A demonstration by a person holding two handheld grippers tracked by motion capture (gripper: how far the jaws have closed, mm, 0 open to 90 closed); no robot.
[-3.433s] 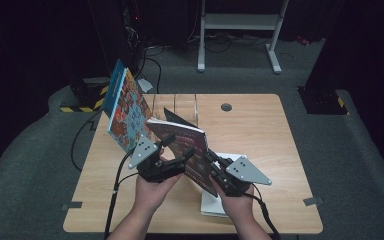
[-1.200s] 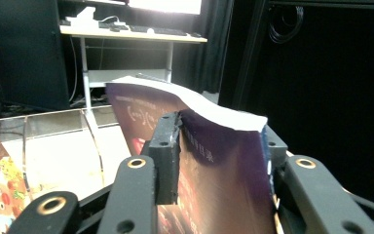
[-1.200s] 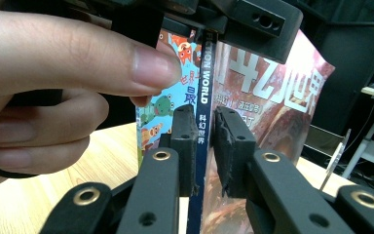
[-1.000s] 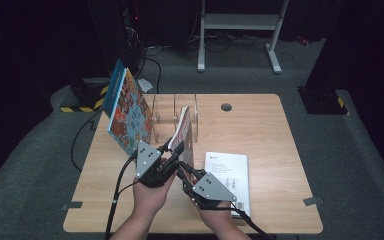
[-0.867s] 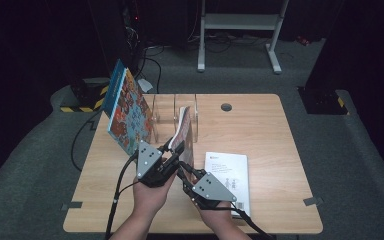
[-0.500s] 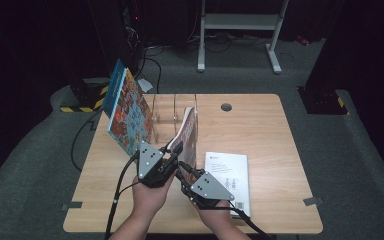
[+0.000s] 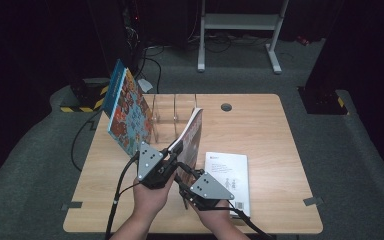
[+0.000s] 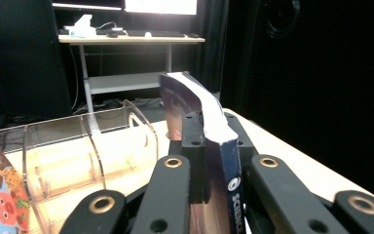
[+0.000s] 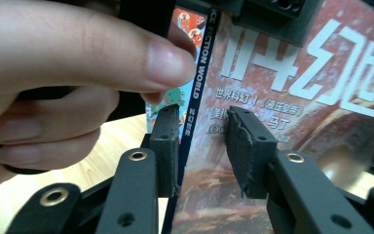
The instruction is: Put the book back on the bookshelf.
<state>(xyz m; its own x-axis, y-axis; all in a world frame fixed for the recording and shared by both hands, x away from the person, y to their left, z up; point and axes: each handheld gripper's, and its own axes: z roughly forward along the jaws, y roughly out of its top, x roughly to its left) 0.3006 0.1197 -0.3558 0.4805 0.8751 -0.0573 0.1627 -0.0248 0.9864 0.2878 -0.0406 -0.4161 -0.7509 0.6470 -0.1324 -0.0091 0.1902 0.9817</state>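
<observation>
a clear acrylic book rack (image 7: 167,112) with curved dividers stands on the wooden table (image 7: 275,130); a colourful picture book (image 7: 128,115) leans at its left end. the thin glossy science fiction magazine (image 7: 192,137) stands upright just in front of the rack, clamped at its spine by the left gripper (image 7: 172,159). the right gripper (image 7: 184,181) has just been opening, its jaws loose around the spine edge. a white booklet (image 7: 227,175) lies flat.

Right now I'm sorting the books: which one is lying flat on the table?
The white booklet, flat beside the right gripper; the colourful book leans upright, the science-fiction magazine stands clamped.
</observation>
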